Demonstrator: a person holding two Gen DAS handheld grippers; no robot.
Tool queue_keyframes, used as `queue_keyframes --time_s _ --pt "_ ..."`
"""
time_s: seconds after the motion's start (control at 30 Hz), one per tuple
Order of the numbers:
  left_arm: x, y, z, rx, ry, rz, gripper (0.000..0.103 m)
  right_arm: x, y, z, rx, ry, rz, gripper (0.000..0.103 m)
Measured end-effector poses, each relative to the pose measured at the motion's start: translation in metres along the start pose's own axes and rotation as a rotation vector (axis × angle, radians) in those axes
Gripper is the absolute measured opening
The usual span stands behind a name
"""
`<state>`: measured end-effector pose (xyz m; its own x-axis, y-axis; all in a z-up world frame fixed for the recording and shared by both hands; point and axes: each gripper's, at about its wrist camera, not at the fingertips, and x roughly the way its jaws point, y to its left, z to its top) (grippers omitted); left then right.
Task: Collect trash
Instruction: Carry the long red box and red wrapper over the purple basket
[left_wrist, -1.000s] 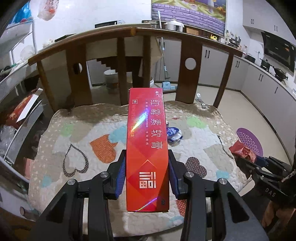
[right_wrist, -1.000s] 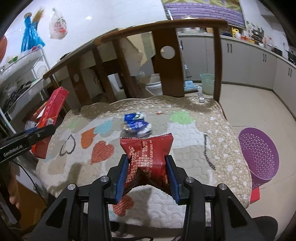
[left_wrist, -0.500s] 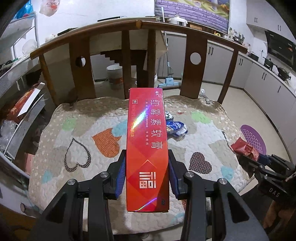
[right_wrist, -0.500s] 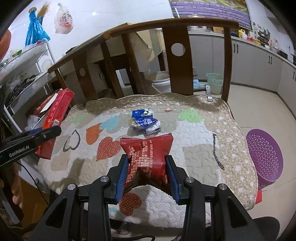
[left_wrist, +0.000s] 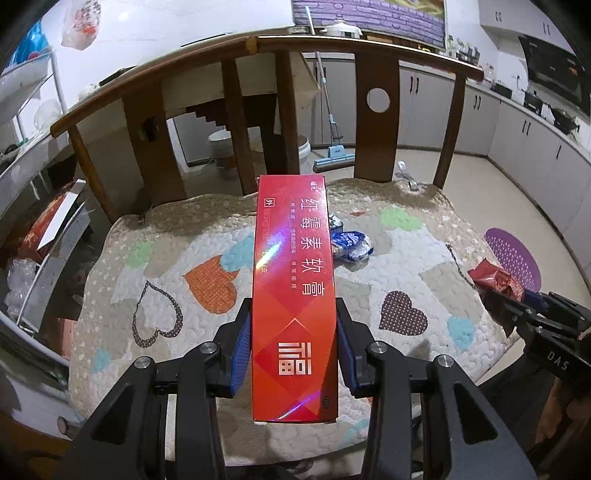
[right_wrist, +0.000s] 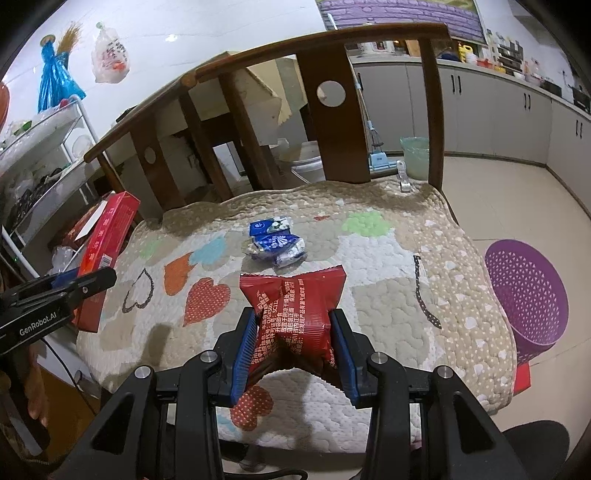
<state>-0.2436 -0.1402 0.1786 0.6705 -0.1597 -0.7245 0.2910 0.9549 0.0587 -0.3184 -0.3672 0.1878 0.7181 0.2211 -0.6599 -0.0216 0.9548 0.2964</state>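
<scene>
the long red cardboard box with white chinese lettering (left_wrist: 293, 295) sits clamped lengthwise in the left gripper (left_wrist: 293, 350), its blue pads pressed on both long sides, the far end reaching out over the cushion. the crumpled red foil snack wrapper (right_wrist: 293, 310) is pinched in the right gripper (right_wrist: 293, 347), jaws narrowed on its middle so the top flares out. both grips look the same as a second ago, with no change in jaw width. between and beyond them, the crumpled blue and white plastic packets (right_wrist: 275, 242) lie on the quilted beige seat cushion with coloured hearts (right_wrist: 388, 295), untouched. compared with the earlier views the packets sit a little farther from each gripper and more of the wooden chair back with round holes (left_wrist: 376, 122) shows, so both cameras have pulled slightly back and up. the purple perforated basket (right_wrist: 524, 291) stands on the tiled floor beside the chair, to the right.
</scene>
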Motion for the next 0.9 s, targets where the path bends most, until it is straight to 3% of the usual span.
queue_keyframes --time_s 0.57,0.9 --pt "0.03 -0.088 0.014 0.192 0.055 -0.025 0.039 -0.001 -0.088 -0.014 0.197 -0.039 -0.026 0.043" --pt "0.049 -0.151 0.037 0.299 0.054 -0.069 0.039 0.001 -0.156 -0.007 0.267 -0.08 -0.119 0.043"
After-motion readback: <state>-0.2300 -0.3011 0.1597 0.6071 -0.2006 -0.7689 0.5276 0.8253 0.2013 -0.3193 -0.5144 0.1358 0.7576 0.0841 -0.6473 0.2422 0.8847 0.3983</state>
